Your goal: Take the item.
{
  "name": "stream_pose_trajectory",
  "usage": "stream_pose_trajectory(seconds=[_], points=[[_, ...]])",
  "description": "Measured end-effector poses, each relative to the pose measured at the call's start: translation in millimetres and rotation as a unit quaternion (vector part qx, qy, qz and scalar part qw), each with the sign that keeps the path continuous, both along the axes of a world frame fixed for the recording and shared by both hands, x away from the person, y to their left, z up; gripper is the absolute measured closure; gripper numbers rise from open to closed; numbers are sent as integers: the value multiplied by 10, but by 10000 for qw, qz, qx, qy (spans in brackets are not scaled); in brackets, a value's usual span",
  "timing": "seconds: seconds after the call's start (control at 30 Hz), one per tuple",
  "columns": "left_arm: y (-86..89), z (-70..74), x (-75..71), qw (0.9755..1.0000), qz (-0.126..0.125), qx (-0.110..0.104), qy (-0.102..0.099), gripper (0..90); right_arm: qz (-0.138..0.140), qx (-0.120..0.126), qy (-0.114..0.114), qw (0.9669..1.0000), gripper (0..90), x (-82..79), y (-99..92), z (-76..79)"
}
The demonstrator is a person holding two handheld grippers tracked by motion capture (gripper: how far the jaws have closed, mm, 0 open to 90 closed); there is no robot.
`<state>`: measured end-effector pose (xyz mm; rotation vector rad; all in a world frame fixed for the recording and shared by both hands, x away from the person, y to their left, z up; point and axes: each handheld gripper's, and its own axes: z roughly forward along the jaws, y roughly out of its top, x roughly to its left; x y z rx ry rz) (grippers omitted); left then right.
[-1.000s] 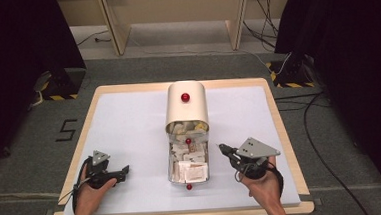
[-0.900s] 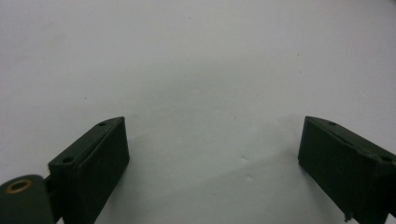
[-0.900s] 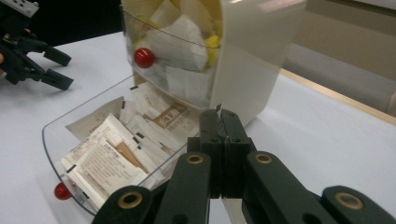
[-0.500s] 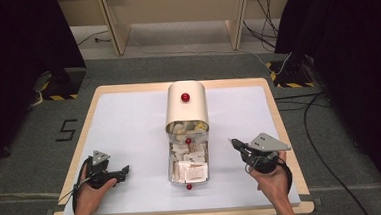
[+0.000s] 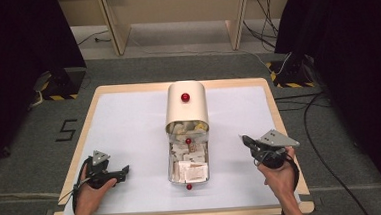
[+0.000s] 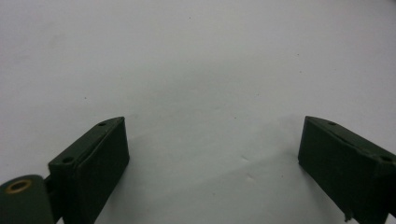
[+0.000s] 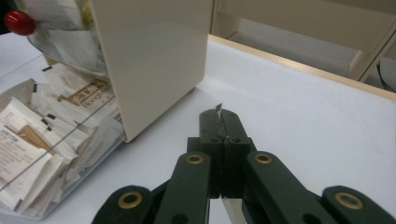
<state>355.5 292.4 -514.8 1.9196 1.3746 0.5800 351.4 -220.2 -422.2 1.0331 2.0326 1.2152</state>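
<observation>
- Sachets (image 5: 189, 165) lie heaped in a clear tray (image 5: 170, 165) that juts toward the person from under a cream cover (image 5: 186, 110) with a red knob (image 5: 185, 97), at the middle of the bench (image 5: 129, 121) in the high view.
- From up there, the right gripper (image 5: 244, 139) has drawn off to the right. A second ago its jaws were close beside the tray; now they sit well apart from it, tips turned back toward it.
- The left gripper (image 5: 124, 169) has kept its place near the front left corner, low over the bench and well apart from the tray.
- In the left gripper view, the left gripper (image 6: 212, 123) has its jaws spread wide over bare white bench (image 6: 196, 56), with nothing between them.
- In the right gripper view, the right gripper (image 7: 219, 114) has its jaws pressed together. A pale sliver (image 7: 218, 108) pokes out at the tips and shows again lower down in the seam between them.
- I take that sliver for a sachet pinched edge-on, though too little of it shows to be sure.
- Ahead of those jaws stand the cream cover (image 7: 149, 56) and the tray (image 7: 70, 135), with sachets (image 7: 42, 140) still piled inside.
- If it is a sachet, the retreat means one has been pulled clear of the tray and the next job is setting it down.
</observation>
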Motion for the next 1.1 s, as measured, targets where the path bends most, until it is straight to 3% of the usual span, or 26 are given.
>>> stream_pose_trajectory(seconds=[0.53,1.1], points=[[0,0,0,10000,0,3,2,80,-325,-1,155,9994,900,119,-201,-143],[0,0,0,10000,-1,1,1,79,-477,-32,259,9985,900,190,-295,-240]])
